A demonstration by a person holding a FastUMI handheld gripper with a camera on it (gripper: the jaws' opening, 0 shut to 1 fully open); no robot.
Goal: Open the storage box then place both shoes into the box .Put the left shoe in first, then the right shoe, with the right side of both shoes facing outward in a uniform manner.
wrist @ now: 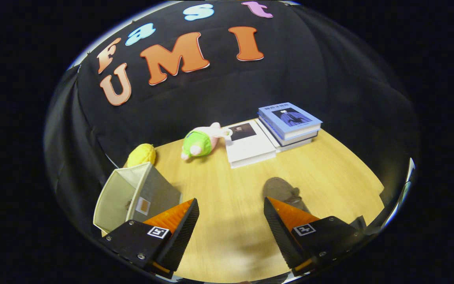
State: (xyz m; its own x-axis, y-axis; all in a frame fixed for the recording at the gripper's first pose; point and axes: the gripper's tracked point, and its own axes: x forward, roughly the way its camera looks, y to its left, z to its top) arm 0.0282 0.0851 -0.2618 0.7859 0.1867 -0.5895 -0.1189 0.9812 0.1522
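**Claw held wide open above the counter, storage box at its left finger**

The claw [231,205] is seen spread wide, with nothing between its fingers; only bare wooden counter [329,169] lies in the gap. No object is gripped.

The storage box [132,197], a pale fabric bin with a grey side, is found just beside and partly behind the left finger. It is tipped on its side, its open mouth turned away from the fingers toward the booth's wall, and a small label is seen on its grey side. Its interior appears pale; what it contains cannot be made out.

A dark shoe [284,191] is placed just beyond the tip of the right finger, partly hidden by it. Which shoe of the pair it is cannot be told.

Further back on the counter, a yellow plush toy [142,154] is set near the far corner of the box. A green and pink plush toy [200,142] is laid beside a white book [248,148], touching its near corner. To the right of that, a stack of blue-covered books [290,123] is placed against the white book.
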